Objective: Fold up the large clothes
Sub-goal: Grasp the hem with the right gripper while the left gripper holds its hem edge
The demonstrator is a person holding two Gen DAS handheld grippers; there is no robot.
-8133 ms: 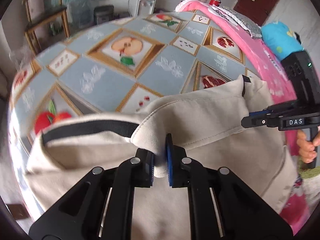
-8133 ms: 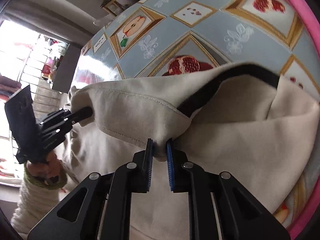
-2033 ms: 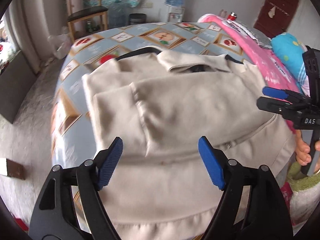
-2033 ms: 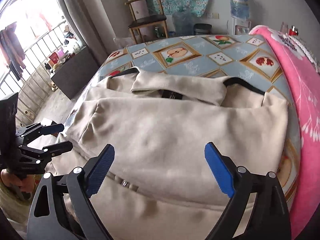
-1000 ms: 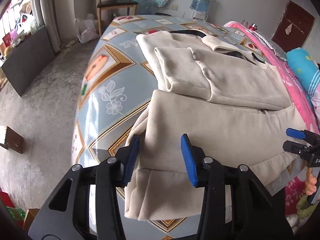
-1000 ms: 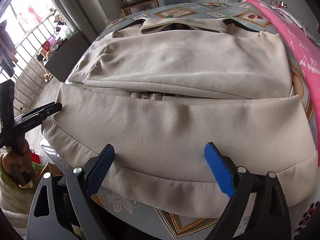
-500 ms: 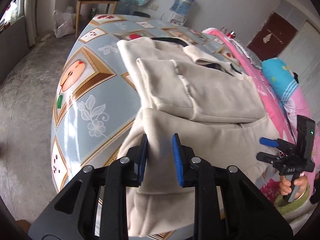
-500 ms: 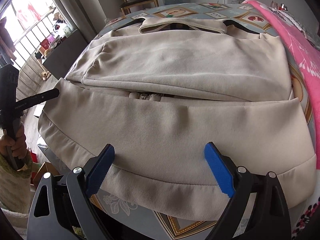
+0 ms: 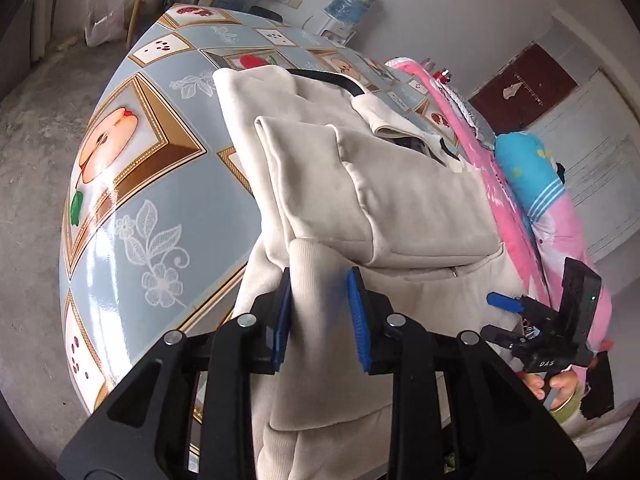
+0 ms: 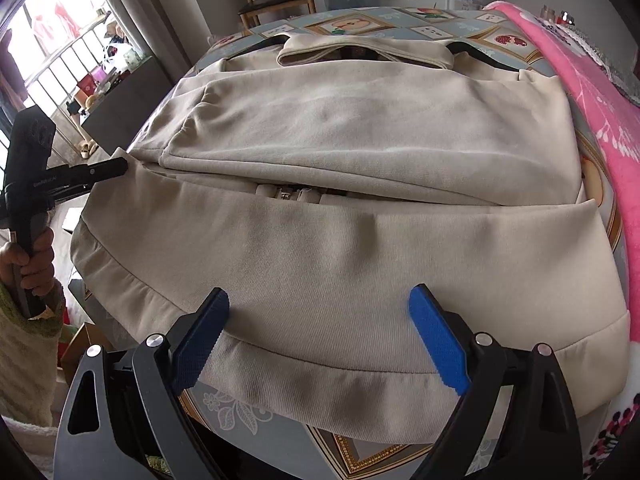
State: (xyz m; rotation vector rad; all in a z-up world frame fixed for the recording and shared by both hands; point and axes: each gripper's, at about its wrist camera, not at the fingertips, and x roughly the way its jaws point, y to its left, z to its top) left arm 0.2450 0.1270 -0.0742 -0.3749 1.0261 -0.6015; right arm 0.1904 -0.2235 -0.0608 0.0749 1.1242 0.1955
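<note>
Your beige jacket [image 10: 360, 248] lies across the counter [image 9: 132, 208], sleeves folded in, its hem hanging over the near edge. Your left gripper [image 9: 318, 312] has its jaws clamped on a bunched fold at the hem's left corner. Your right gripper [image 10: 320, 344] hangs over the hem, jaws wide open.

The beige jacket [image 10: 360, 248] is matt, finely ribbed cloth. Under it, the fruit-patterned tablecloth [image 9: 132, 184] looks glossy and smooth, beside a fuzzy pink blanket [image 10: 592, 92].
</note>
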